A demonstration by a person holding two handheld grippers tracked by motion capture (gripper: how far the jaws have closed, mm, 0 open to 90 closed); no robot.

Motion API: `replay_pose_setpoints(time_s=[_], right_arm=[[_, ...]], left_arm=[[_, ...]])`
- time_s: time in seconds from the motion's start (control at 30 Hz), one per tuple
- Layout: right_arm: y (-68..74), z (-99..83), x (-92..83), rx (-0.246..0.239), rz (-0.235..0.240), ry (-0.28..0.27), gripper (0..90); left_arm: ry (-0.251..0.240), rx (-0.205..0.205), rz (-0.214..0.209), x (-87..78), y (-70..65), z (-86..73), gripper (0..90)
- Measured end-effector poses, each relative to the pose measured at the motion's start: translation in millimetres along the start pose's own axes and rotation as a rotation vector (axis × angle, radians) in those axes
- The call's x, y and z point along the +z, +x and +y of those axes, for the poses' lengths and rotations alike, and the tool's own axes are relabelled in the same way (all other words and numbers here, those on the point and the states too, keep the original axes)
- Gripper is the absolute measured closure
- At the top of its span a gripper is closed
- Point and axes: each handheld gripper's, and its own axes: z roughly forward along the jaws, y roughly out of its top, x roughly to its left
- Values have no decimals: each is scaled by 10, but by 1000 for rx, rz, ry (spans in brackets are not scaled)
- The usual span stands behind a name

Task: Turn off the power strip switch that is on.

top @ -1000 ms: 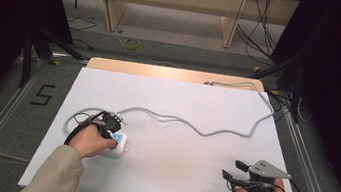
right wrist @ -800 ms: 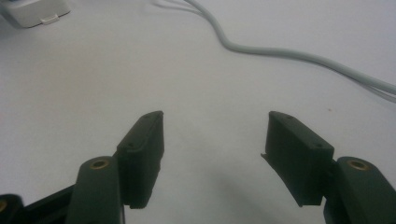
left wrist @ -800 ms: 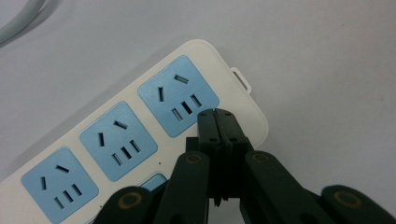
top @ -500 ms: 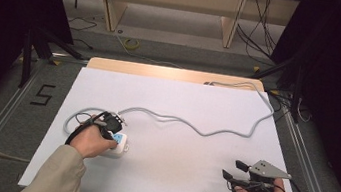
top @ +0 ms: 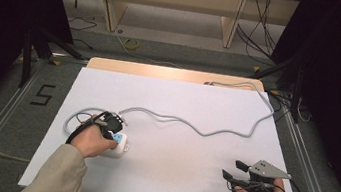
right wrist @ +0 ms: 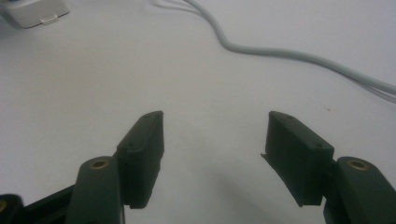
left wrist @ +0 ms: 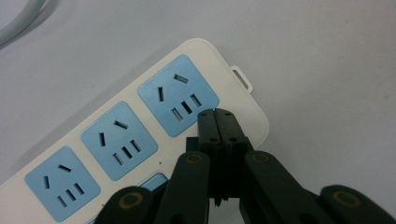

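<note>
Jaws of my left gripper (left wrist: 215, 114) are pressed together, gripping nothing, tips over the white power strip (left wrist: 140, 126) beside its end blue socket (left wrist: 179, 94). No legible branding. Right gripper (right wrist: 215, 140), well apart from the strip, gapes wide and empty above the white table (top: 187, 179).

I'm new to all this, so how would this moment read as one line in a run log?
left claw: shut, tips over power strip end socket | right claw: open, empty, above white table | grey cable: lying loose
</note>
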Motion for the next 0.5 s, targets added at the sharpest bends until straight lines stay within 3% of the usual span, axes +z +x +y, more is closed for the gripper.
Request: replay_pose_setpoints(time_s=[0.5], right_arm=[[2, 0, -2, 1, 1, 0, 383]], left_arm=[[5, 7, 8, 1, -10, 7, 900]])
